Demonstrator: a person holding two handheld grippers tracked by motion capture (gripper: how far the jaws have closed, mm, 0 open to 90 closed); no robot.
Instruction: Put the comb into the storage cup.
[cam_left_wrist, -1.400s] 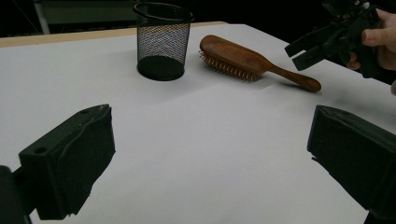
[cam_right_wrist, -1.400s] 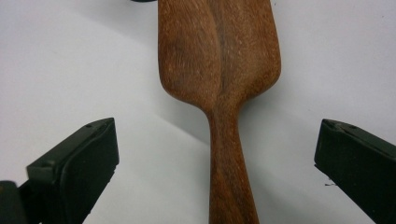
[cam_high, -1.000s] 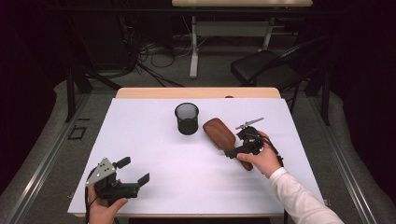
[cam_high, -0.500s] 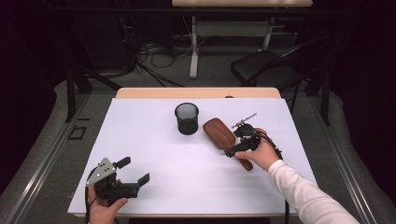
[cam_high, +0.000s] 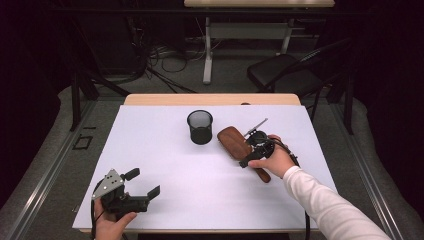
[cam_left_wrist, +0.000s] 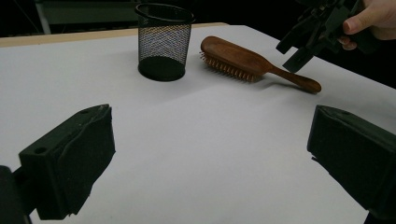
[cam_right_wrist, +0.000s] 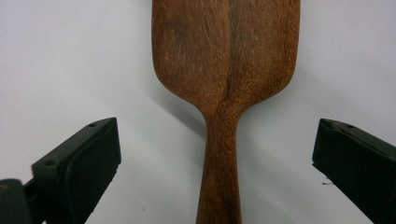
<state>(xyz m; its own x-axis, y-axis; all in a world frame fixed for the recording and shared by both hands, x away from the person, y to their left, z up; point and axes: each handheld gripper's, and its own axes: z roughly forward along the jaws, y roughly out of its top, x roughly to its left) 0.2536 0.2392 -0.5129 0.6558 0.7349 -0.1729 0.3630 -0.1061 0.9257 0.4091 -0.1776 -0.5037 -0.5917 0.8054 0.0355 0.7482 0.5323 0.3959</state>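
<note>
The wooden hairbrush (cam_high: 239, 147) is lying at centre right of the worktop (cam_high: 165, 150) as the right gripper (cam_high: 253, 150), jaws wide open, is settling lower over its handle than a second ago, nearing a grasp, while the open left gripper (cam_high: 145, 183) is idling at lower left.

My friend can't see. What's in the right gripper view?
A wooden hairbrush lies back-up on a white table, its handle running down the middle between the right gripper's two open black jaws, which aren't touching it.

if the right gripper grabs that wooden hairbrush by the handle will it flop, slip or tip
The hairbrush looks like solid wood, so it should stay stiff. Its broad head far outweighs the slim handle, so it will probably droop head-down when held there. The polished, tapering handle may slide between the open jaws of the right gripper unless squeezed firmly. Lying bristles-down, it is unlikely to roll.
</note>
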